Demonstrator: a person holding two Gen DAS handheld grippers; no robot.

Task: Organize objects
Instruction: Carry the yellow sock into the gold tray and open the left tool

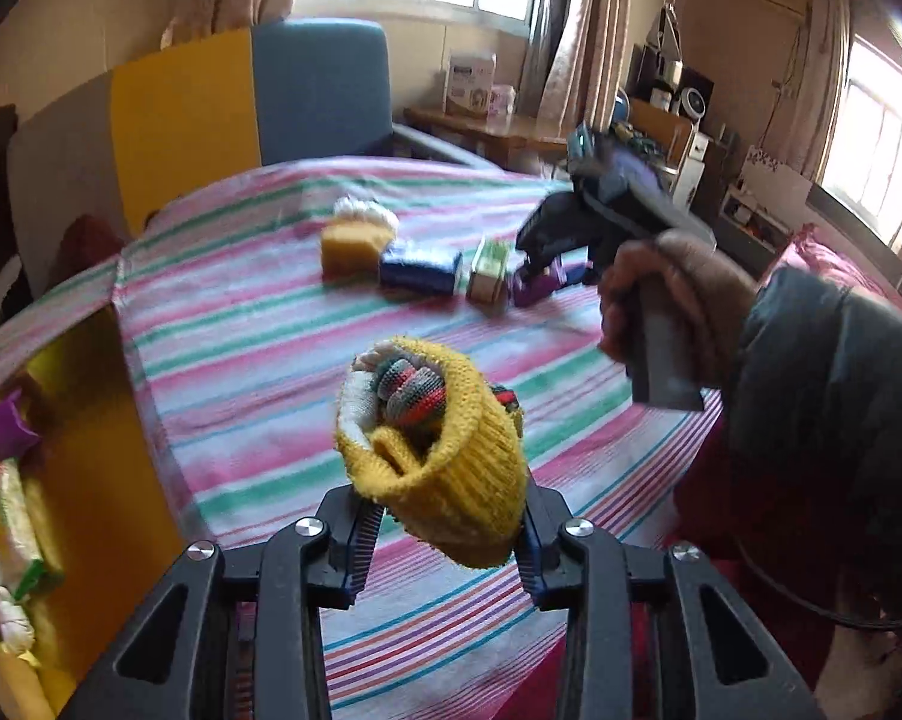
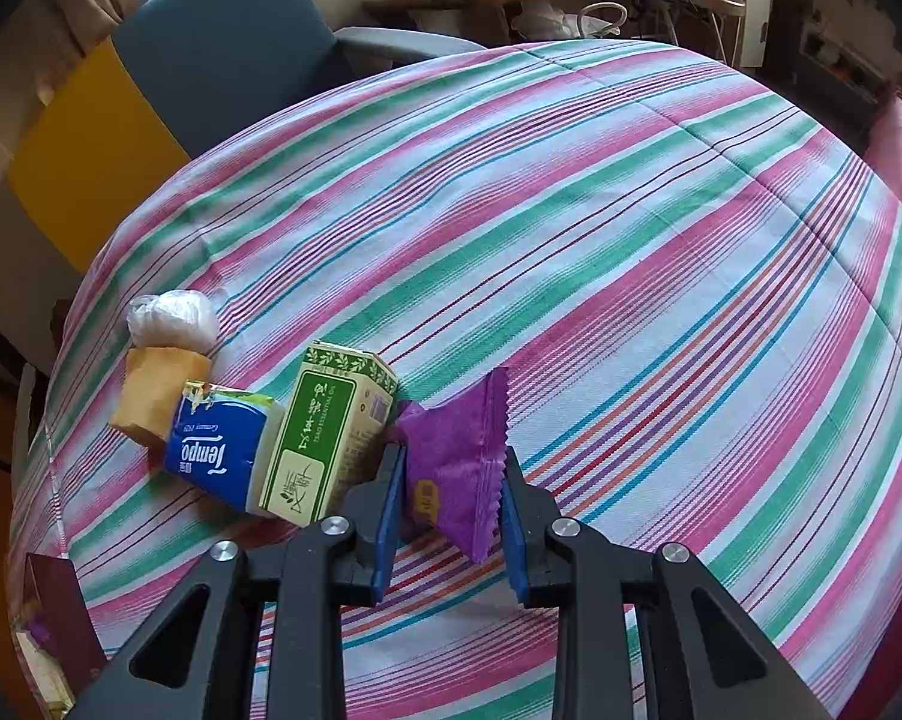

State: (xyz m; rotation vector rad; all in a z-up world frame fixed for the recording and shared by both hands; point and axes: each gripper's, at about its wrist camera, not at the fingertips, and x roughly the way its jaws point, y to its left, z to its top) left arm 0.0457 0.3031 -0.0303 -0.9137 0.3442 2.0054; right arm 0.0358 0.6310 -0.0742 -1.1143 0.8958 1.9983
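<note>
My left gripper (image 1: pixel 447 510) is shut on a yellow knitted bundle (image 1: pixel 451 480) with rolled grey-and-red socks (image 1: pixel 408 390) stuffed in its mouth, held above the striped bedsheet (image 1: pixel 258 360). In the right wrist view my right gripper (image 2: pixel 454 468) is shut on a purple snack packet (image 2: pixel 457 450) that rests on the sheet. To the packet's left lie a green box (image 2: pixel 324 438), a blue Tempo tissue pack (image 2: pixel 219 450), a yellow sponge (image 2: pixel 153 387) and a white wrapped bundle (image 2: pixel 171 318). The left wrist view shows the right gripper (image 1: pixel 541 276) held by a person's hand (image 1: pixel 673 306).
A yellow open box (image 1: pixel 90 420) with several packets stands at the bed's left edge. Behind the bed are a blue and yellow chair (image 1: pixel 318 90) and a wooden desk (image 1: pixel 487 132). A pink pillow (image 2: pixel 901 144) lies at the far right.
</note>
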